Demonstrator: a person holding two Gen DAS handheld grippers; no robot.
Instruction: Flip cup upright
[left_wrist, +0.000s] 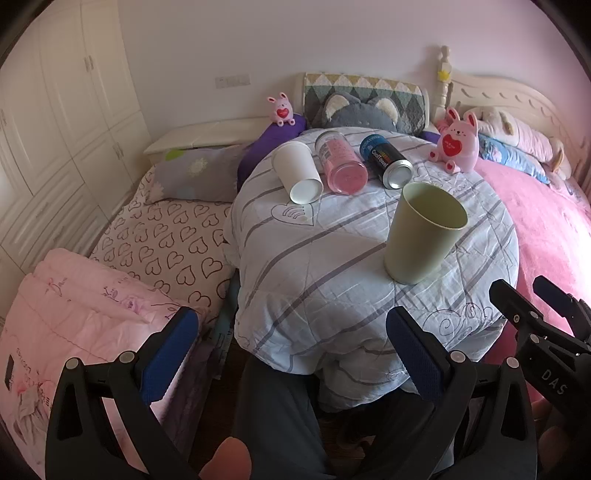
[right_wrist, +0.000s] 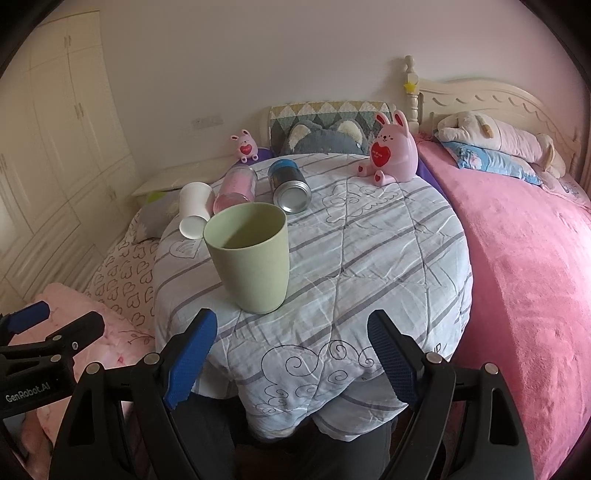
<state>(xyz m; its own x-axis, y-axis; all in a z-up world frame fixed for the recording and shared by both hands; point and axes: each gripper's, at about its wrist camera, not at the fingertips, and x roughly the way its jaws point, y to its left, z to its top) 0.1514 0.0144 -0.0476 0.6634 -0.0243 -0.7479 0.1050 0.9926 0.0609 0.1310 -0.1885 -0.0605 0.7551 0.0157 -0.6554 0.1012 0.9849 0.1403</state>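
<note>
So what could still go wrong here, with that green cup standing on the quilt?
1. The green cup stands upright, but on a soft, wrinkled quilt, so a nudge might topple it.
2. The right gripper is open just in front of the cup; a careless move could knock it.
3. The white cup, pink bottle and blue can lie on their sides and may roll.
</note>
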